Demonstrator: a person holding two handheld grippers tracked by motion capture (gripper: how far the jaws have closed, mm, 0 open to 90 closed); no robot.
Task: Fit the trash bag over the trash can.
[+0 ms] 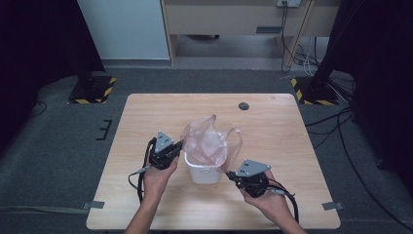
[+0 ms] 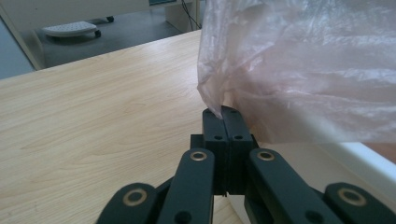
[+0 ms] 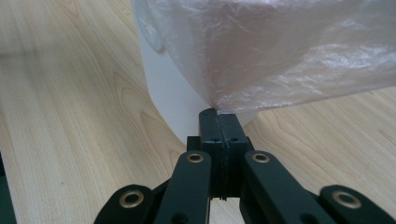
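Bag: a thin pinkish see-through plastic bag (image 1: 208,140) sat over the white bin, puffed up and crinkly, its handle loops sticking up toward the far side.
Bin: small white plastic bin (image 1: 203,172), upright, pretty much mid-surface, a bit toward the person's edge. The bag hung into and over its mouth.
Left gripper: the left gripper (image 1: 178,145) was just left of the bin, held in the person's left hand (image 1: 157,176). In the left gripper view the jaws were pressed tight together with a pinch of the bag's edge (image 2: 219,105) caught between the tips, right beside the bin's rim (image 2: 364,156).
Right gripper: the right gripper (image 1: 229,173) was at the bin's right side, held in the right hand (image 1: 270,200). Same deal in the right gripper view: jaws clamped flat together on a fold of bag film (image 3: 215,108), with the bin's white wall (image 3: 168,93) just behind.
Surface: light wood surface (image 1: 272,131), with a small dark round thing (image 1: 243,106) near the far edge, well apart from the bin.
Around it: grey carpet floor (image 1: 58,146) and black stand bases with yellow-black tape (image 1: 92,90) at the far corners.
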